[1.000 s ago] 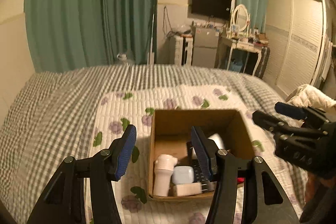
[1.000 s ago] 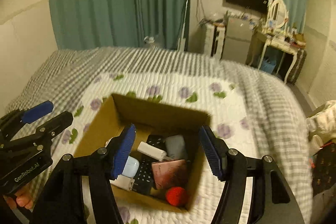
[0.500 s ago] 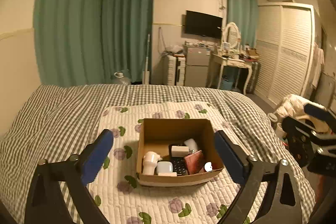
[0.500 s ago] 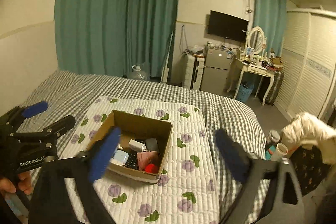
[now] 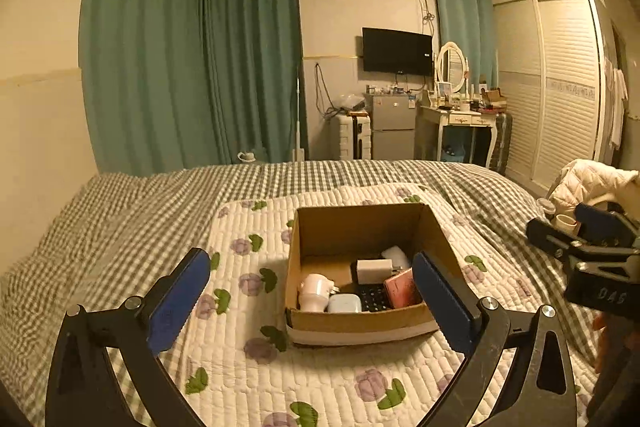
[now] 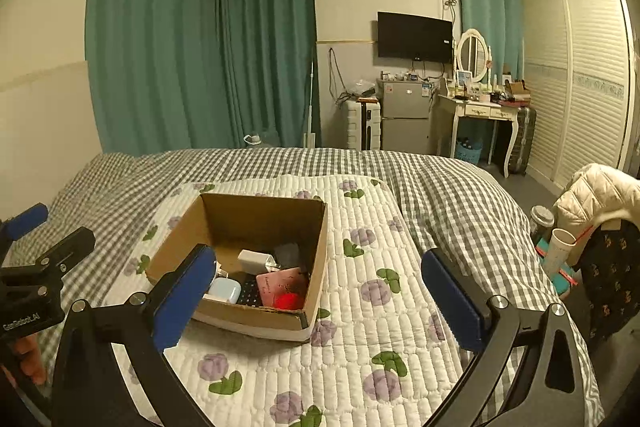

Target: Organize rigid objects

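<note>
Two grippers we hold wide open and empty, left gripper [image 5: 310,301], right gripper [image 6: 320,305], cardboard box [image 5: 362,225] of small items on quilt [image 5: 340,379].

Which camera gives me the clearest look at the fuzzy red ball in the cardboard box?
The right wrist view. There the fuzzy red ball sits exposed in the near right corner of the cardboard box, beside the pink card. In the left wrist view the ball cannot be seen; the left gripper's right finger covers that corner.
</note>
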